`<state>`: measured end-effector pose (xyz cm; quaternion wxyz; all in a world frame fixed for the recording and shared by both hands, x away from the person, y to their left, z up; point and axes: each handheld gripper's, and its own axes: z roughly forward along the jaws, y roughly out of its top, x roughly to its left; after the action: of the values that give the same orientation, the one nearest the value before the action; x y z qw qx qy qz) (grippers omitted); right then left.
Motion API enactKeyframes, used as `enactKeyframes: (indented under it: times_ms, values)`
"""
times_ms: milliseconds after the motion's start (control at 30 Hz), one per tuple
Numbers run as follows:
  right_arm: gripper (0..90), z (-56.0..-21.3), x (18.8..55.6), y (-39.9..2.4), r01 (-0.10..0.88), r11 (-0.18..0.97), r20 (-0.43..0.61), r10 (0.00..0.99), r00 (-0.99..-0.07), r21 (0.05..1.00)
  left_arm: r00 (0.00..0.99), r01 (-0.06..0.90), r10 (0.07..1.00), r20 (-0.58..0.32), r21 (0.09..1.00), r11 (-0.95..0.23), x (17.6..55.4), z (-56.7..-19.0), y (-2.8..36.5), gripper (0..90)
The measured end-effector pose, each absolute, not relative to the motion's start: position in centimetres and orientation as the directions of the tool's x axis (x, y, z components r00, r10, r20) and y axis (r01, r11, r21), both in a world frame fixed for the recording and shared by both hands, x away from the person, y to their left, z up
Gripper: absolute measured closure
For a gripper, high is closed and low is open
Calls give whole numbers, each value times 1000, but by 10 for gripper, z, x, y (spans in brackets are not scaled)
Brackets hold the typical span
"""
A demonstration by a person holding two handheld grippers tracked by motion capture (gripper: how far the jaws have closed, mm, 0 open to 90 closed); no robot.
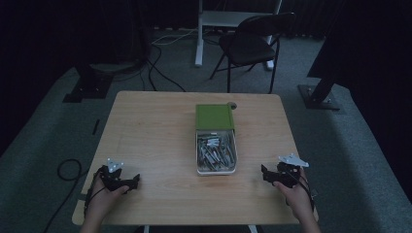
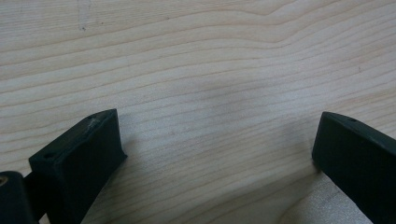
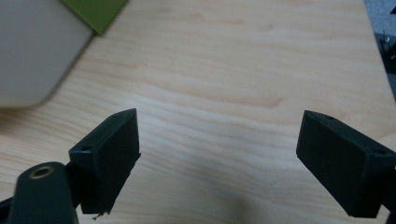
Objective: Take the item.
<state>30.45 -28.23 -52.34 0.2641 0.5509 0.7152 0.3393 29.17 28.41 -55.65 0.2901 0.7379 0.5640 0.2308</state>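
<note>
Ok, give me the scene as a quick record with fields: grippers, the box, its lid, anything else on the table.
left gripper: open, holding nothing, low over the near left of the table
right gripper: open, holding nothing, near right of the table
box: white, open-topped, table centre, full of small grey metal parts
lid: green, slid back over the box's far end
small round object: by the lid's far right corner, too small to identify
contact: neither gripper touches the box

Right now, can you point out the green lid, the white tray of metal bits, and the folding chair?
green lid [image 1: 214,117], high view, middle of its flat top.
white tray [image 1: 216,171], high view, near rim, below the metal bits.
folding chair [image 1: 247,45], high view, on the dark seat.
</note>
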Motion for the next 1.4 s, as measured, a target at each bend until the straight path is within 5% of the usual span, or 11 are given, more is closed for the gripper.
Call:
enactKeyframes:
  times_ms: [767, 1400]
  values:
    - [187, -449, 281, -229, 432, 239, -49, 912, -406, 870, 257, 699, 966, 13, 688, -195, 292, -556, 284, 23]
    - [285, -437, 268, -167, 309, 330, -108, 819, -563, 892, 257, 699, 966, 13, 688, -195, 292, -556, 284, 23]
